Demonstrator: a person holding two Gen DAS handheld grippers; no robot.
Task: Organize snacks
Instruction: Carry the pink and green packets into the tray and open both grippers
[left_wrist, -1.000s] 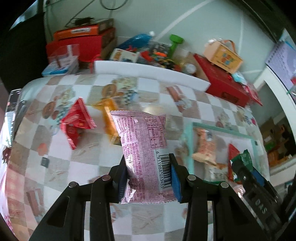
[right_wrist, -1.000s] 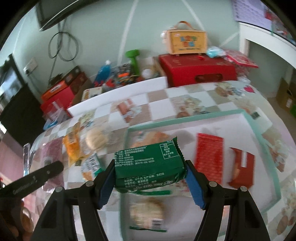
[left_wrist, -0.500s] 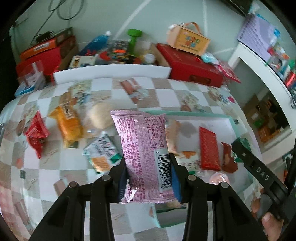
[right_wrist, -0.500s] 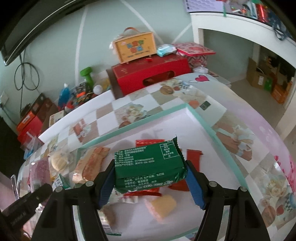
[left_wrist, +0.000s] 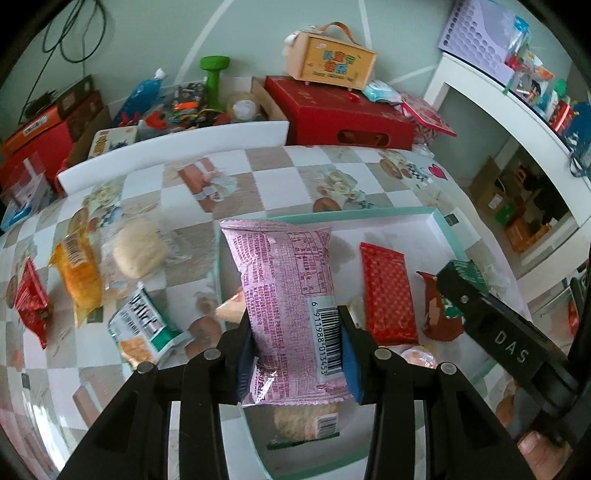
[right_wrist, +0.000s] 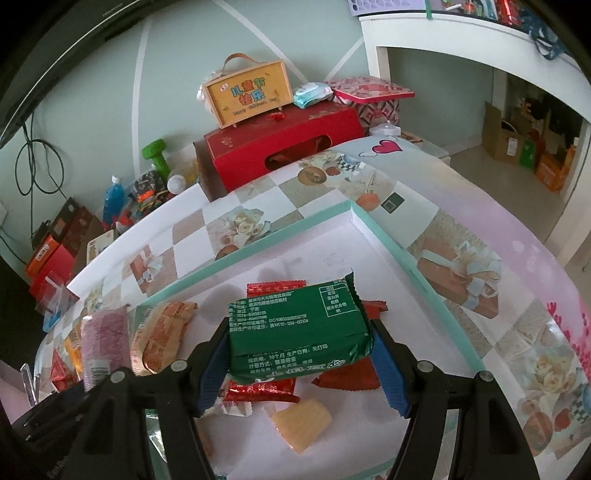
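Pink packet (left_wrist: 291, 295) clamped in left gripper (left_wrist: 295, 354); green packet (right_wrist: 295, 332) pinched by right gripper (right_wrist: 299, 365)

Pale green wall (right_wrist: 92, 110) with white stripes; white desk (right_wrist: 480, 40) at right; beige floor (right_wrist: 517, 184); daylight.

Pink snack pack (left_wrist: 288, 295) barcode reads 6911988013453; hand-held gripper (left_wrist: 509, 350) reads DAS.
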